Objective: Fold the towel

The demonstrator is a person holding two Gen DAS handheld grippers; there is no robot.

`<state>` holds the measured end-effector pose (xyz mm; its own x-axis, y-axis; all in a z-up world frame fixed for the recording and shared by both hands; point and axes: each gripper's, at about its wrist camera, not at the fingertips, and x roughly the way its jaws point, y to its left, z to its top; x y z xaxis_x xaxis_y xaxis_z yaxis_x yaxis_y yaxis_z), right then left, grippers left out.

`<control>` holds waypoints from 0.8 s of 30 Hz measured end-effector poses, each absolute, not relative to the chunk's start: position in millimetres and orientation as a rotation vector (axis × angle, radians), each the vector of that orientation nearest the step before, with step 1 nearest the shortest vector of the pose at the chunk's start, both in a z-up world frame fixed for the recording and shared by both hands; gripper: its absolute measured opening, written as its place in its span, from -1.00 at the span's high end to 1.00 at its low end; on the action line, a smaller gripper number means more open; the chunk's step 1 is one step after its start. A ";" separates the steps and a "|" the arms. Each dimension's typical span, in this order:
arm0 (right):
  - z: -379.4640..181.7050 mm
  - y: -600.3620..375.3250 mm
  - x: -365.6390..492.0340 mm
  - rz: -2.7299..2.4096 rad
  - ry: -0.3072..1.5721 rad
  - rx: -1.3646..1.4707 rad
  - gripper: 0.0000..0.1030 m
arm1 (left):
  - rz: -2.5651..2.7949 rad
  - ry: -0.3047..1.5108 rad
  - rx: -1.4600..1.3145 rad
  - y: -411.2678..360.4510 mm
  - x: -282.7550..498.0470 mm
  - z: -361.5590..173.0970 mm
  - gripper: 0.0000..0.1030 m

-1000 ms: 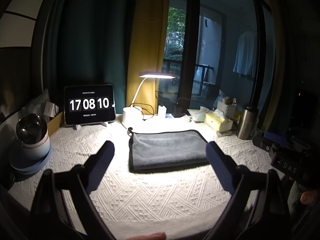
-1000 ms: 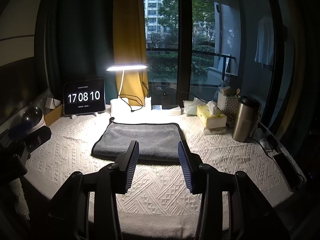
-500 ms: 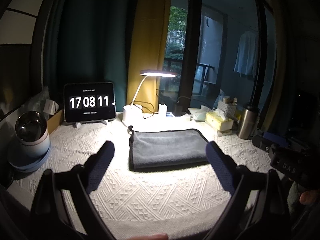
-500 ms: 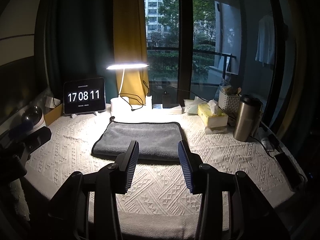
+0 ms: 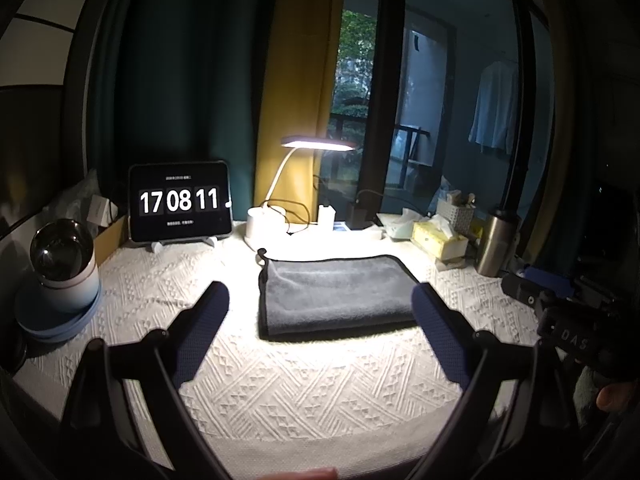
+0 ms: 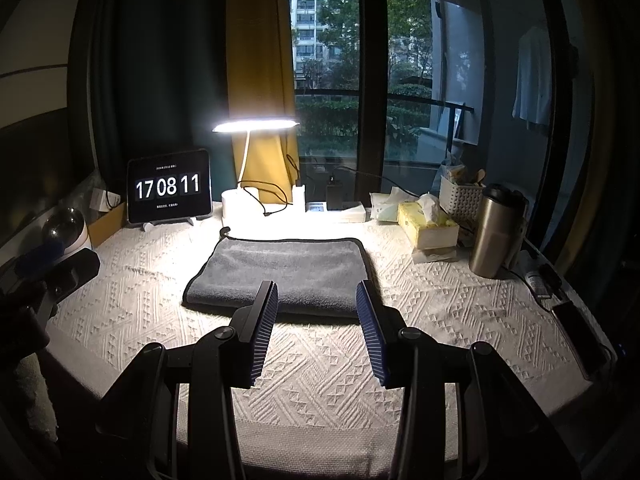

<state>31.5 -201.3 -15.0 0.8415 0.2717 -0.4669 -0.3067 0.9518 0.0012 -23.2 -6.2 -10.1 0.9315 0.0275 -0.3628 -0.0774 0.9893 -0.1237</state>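
Note:
A grey towel (image 5: 332, 294) with a dark edge lies folded flat on the white patterned tablecloth (image 5: 280, 380), under the desk lamp; it also shows in the right wrist view (image 6: 288, 270). My left gripper (image 5: 320, 300) is wide open and empty, held above the near part of the table in front of the towel. My right gripper (image 6: 316, 292) is open and empty, just short of the towel's near edge. Each gripper shows at the edge of the other's view: the right one (image 5: 560, 312) and the left one (image 6: 48, 268).
A lit desk lamp (image 6: 256, 126) and a tablet clock (image 6: 170, 188) stand at the back. A tissue box (image 6: 426, 224), a steel tumbler (image 6: 496, 232) and a white basket (image 6: 460, 196) are at the right. A phone (image 6: 580, 332) lies at the right edge. A round metal container (image 5: 62, 256) sits at the left.
The clock went from 17:08:10 to 17:08:11. Both grippers and the towel have barely moved.

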 end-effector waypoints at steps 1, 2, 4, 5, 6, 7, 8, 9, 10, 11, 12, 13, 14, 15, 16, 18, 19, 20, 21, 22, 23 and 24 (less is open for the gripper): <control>-15.0 -201.6 31.4 0.306 0.481 -0.074 0.16 | 0.052 0.369 -0.136 -6.7 -23.1 -10.6 -0.82; -15.4 -201.5 31.5 0.305 0.481 -0.074 0.16 | 0.051 0.370 -0.136 -7.1 -22.9 -11.0 -0.82; -15.5 -201.7 31.9 0.303 0.482 -0.075 0.16 | 0.048 0.373 -0.138 -7.5 -22.2 -12.0 -0.82; -16.2 -201.6 32.2 0.302 0.484 -0.074 0.16 | 0.047 0.375 -0.140 -7.4 -22.2 -12.6 -0.82; -16.1 -201.7 32.2 0.301 0.485 -0.073 0.16 | 0.047 0.376 -0.143 -7.0 -22.1 -12.4 -0.82; -16.1 -201.6 32.0 0.302 0.485 -0.074 0.16 | 0.048 0.376 -0.145 -6.5 -21.9 -12.2 -0.82; -16.0 -201.8 32.1 0.302 0.484 -0.074 0.16 | 0.050 0.375 -0.148 -5.9 -22.3 -12.1 -0.82; -15.9 -202.0 32.5 0.302 0.484 -0.074 0.16 | 0.051 0.374 -0.151 -5.5 -22.6 -12.0 -0.82; -16.0 -201.8 32.7 0.303 0.484 -0.075 0.15 | 0.052 0.374 -0.152 -5.3 -22.7 -11.5 -0.82; -16.0 -201.8 32.7 0.302 0.485 -0.074 0.15 | 0.052 0.374 -0.152 -5.1 -23.1 -11.5 -0.82; -15.9 -201.6 32.6 0.302 0.484 -0.074 0.16 | 0.052 0.374 -0.152 -5.2 -23.2 -11.3 -0.82; -16.3 -201.5 32.7 0.302 0.484 -0.075 0.16 | 0.052 0.373 -0.152 -5.1 -23.1 -11.3 -0.82; -16.3 -201.4 32.6 0.301 0.484 -0.075 0.15 | 0.052 0.373 -0.152 -5.3 -23.6 -11.4 -0.82; -15.9 -201.4 32.4 0.301 0.484 -0.074 0.16 | 0.052 0.373 -0.153 -5.1 -23.1 -11.2 -0.82; -16.2 -201.1 32.4 0.301 0.483 -0.074 0.16 | 0.053 0.373 -0.153 -5.2 -23.0 -11.2 -0.82; -16.3 -201.1 32.3 0.301 0.482 -0.075 0.15 | 0.053 0.373 -0.154 -5.2 -23.3 -11.7 -0.82; -15.7 -201.3 32.4 0.301 0.483 -0.075 0.15 | 0.052 0.374 -0.153 -5.2 -23.0 -11.4 -0.82; -16.0 -201.3 32.4 0.301 0.483 -0.075 0.15 | 0.051 0.376 -0.151 -5.8 -23.1 -11.7 -0.82; -15.7 -201.4 32.3 0.301 0.481 -0.077 0.15 | 0.051 0.376 -0.150 -5.3 -22.9 -11.1 -0.82; -15.5 -201.5 32.4 0.301 0.480 -0.077 0.15 | 0.049 0.377 -0.148 -5.7 -23.5 -11.0 -0.82; -15.6 -201.5 32.5 0.301 0.480 -0.077 0.15 | 0.049 0.377 -0.148 -6.1 -23.6 -10.6 -0.82; -15.8 -201.6 32.4 0.300 0.480 -0.077 0.15 | 0.049 0.377 -0.147 -6.3 -23.6 -10.3 -0.82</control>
<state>32.4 -201.6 -15.8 0.8441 0.2661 -0.4655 -0.3021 0.9533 -0.0029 -23.6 -6.3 -10.3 0.9288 0.0198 -0.3701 -0.0746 0.9881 -0.1344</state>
